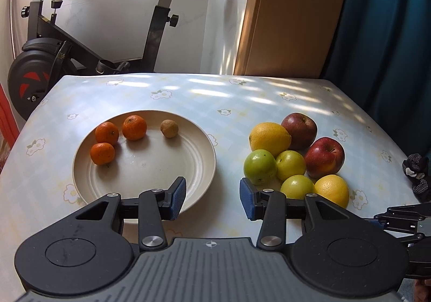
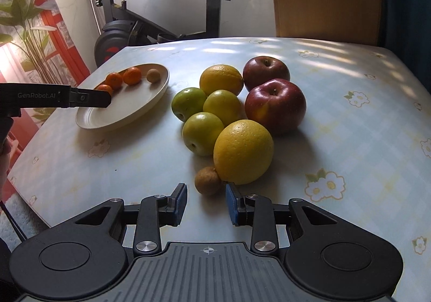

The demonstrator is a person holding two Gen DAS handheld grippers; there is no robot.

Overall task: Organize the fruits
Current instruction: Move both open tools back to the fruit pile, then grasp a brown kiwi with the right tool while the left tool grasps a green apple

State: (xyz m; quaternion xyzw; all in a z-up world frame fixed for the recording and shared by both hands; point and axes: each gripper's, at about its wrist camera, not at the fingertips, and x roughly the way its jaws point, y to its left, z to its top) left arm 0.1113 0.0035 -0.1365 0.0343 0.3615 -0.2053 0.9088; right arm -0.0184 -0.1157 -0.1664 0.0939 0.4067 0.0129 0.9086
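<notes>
Both tongs stand apart and hold nothing. The left tongs hover over the near rim of the cream plate, which sits on the left of the surface. The plate carries three mandarins grouped at its far left and one small brown fruit set apart from them, which suggests sorting by kind.

The right tongs point at a second small brown fruit, which lies just ahead of the blue pads and touches the near yellow citrus. The alignment suggests this fruit is the next pick, probably to join its match on the plate.

The unsorted cluster lies on the cloth right of the plate: two yellow citrus, three green apples and two red apples, packed in contact. Risk: closing on the brown fruit may nudge the citrus beside it and set the round fruit rolling.
</notes>
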